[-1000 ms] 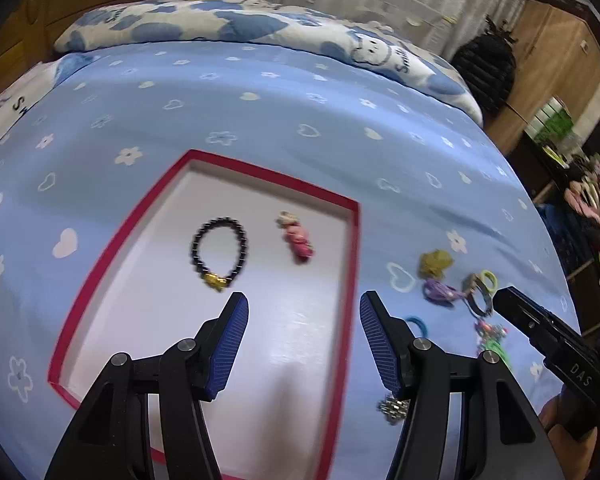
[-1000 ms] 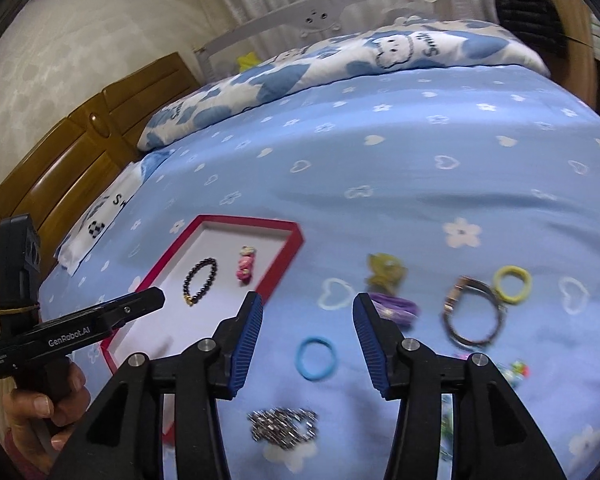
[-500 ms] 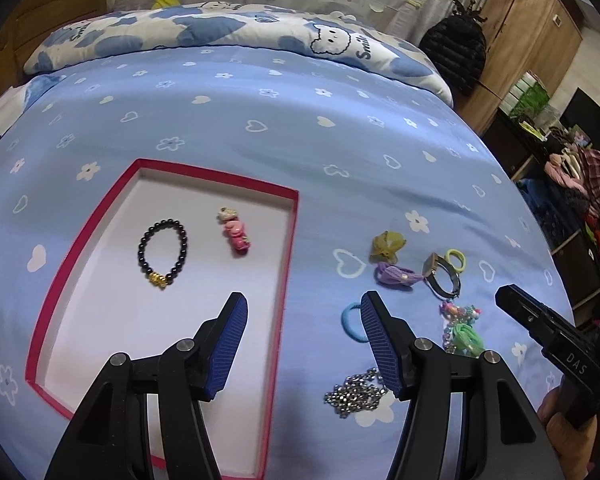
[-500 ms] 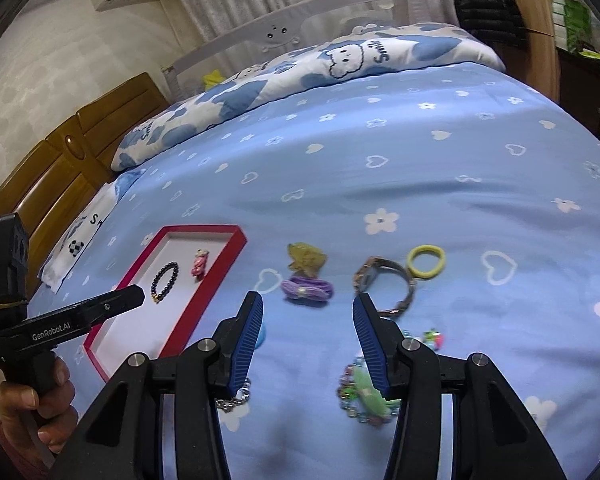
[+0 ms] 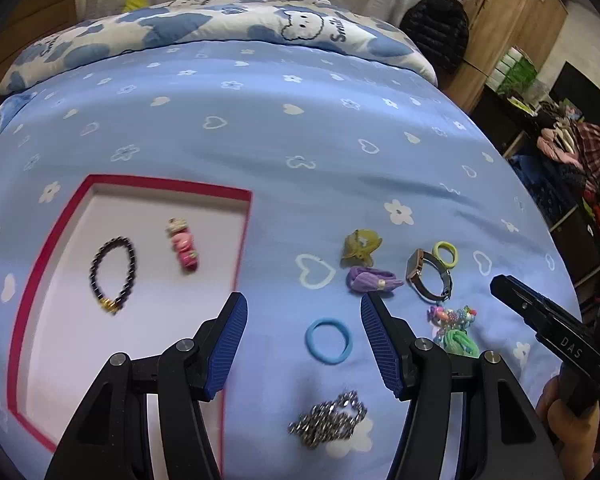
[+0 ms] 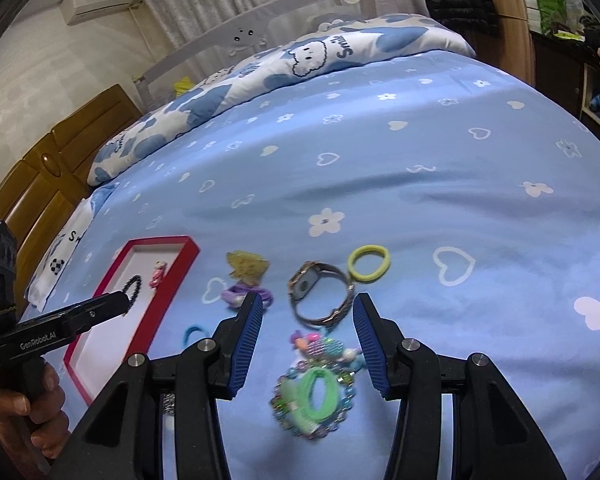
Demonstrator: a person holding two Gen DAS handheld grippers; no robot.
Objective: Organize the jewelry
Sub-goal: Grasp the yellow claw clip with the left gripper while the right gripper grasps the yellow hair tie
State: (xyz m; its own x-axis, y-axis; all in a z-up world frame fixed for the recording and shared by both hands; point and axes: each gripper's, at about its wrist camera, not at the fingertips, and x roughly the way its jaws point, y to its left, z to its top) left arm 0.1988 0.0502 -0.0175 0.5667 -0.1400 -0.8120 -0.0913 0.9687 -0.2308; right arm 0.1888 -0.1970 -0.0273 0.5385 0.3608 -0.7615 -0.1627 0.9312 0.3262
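Note:
A red-rimmed white tray (image 5: 168,186) lies on the blue bedspread and holds a black bead bracelet (image 5: 114,270) and a pink charm (image 5: 183,247). My left gripper (image 5: 302,308) is open and empty above a blue hair tie (image 5: 329,340), near a silver chain (image 5: 328,418). My right gripper (image 6: 307,308) is open and empty above a wristwatch (image 6: 318,292) and a colourful beaded bundle with a green tie (image 6: 316,384). A yellow tie (image 6: 369,263), a purple scrunchie (image 6: 244,294) and a yellow-green clip (image 6: 247,266) lie nearby.
The blue bedspread (image 5: 260,140) with hearts and flowers covers the bed. A cloud-print duvet (image 5: 220,32) lies folded at the far end. A wooden wardrobe (image 5: 512,20) and clothes stand right of the bed; a wooden headboard (image 6: 40,176) is at left.
Both grippers have moved right, away from the tray. The left now hovers over the blue hair tie, the right over the watch and beaded bundle. Both stay open.

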